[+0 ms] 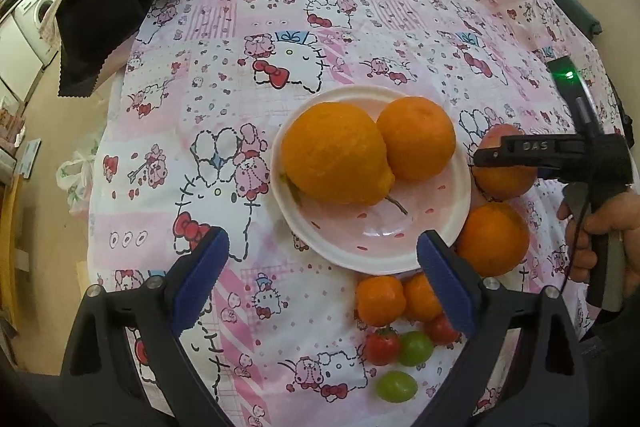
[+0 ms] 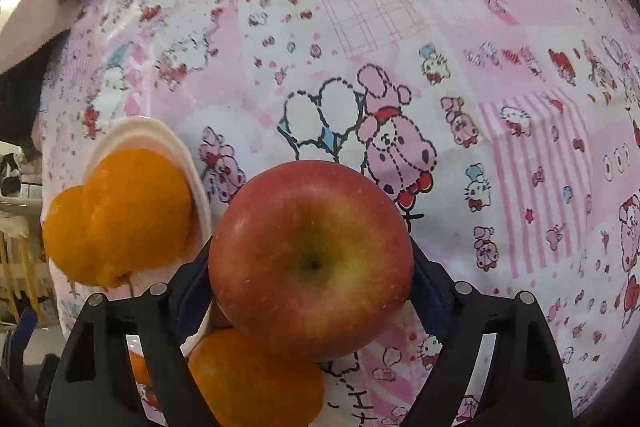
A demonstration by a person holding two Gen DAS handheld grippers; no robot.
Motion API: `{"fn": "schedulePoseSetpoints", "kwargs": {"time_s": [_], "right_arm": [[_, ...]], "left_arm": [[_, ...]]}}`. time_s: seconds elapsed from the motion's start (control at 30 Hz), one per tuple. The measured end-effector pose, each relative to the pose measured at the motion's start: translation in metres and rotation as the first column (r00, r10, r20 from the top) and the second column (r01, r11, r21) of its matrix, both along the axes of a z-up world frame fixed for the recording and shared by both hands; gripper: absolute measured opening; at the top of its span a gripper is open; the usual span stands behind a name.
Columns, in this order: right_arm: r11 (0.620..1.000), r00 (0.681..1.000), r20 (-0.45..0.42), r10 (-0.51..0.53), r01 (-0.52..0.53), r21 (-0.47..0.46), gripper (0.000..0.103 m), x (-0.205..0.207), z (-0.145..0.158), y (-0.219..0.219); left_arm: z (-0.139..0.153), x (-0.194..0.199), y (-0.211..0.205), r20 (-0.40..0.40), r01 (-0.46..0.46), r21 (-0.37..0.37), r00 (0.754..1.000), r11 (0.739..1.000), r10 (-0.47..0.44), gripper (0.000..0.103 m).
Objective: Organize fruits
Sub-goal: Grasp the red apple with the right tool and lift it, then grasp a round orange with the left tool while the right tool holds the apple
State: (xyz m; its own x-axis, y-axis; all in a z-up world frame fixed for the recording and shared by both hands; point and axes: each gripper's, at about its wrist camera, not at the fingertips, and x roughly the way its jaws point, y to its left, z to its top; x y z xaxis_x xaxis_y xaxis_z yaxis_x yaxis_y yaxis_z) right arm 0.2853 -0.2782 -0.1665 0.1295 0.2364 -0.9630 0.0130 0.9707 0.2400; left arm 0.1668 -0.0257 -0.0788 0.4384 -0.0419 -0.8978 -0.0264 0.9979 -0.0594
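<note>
A white-and-pink plate [image 1: 400, 251] holds two large oranges [image 1: 334, 155] [image 1: 416, 137]. My right gripper [image 2: 312, 275] is shut on a red apple [image 2: 310, 259], seen beside the plate's right rim in the left wrist view [image 1: 502, 179]. An orange [image 1: 494, 239] lies just right of the plate. Two small tangerines [image 1: 380, 301], cherry tomatoes [image 1: 382, 347] and green grapes [image 1: 396, 387] lie in front of the plate. My left gripper [image 1: 320, 267] is open and empty over the plate's near rim. In the right wrist view the plate [image 2: 160, 139] with oranges [image 2: 132, 211] is at left.
A pink cartoon-print cloth [image 1: 200, 107] covers the table. Dark and pink fabric [image 1: 116, 7] lies at the far left edge. A washing machine [image 1: 36, 7] stands beyond the table's left side.
</note>
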Motion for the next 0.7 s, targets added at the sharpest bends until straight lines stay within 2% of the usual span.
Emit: {"fn": "schedulePoseSetpoints", "kwargs": {"time_s": [0.23,0.33,0.5,0.7], "right_arm": [[0.99,0.99,0.1,-0.101,0.09,0.108,0.087,-0.019,0.051,-0.032],[0.983,0.979,0.135,-0.154,0.137,0.125,0.087,-0.035,0.075,-0.053],[0.958,0.961,0.148,-0.235,0.202,0.205,0.087,-0.053,0.092,-0.082],[0.948,0.95,0.161,-0.268,0.231,0.218,0.087,-0.084,0.103,-0.106]], "left_arm": [[0.0,-0.002,-0.017,-0.024,0.035,0.011,0.999,0.999,-0.034,0.094],[0.0,-0.004,-0.03,-0.032,0.053,0.029,0.998,0.998,-0.052,0.094],[-0.002,-0.003,-0.062,-0.056,0.077,0.024,0.996,0.997,-0.076,0.094],[-0.005,-0.001,-0.104,-0.077,0.138,0.028,0.988,0.99,-0.136,0.094]]}}
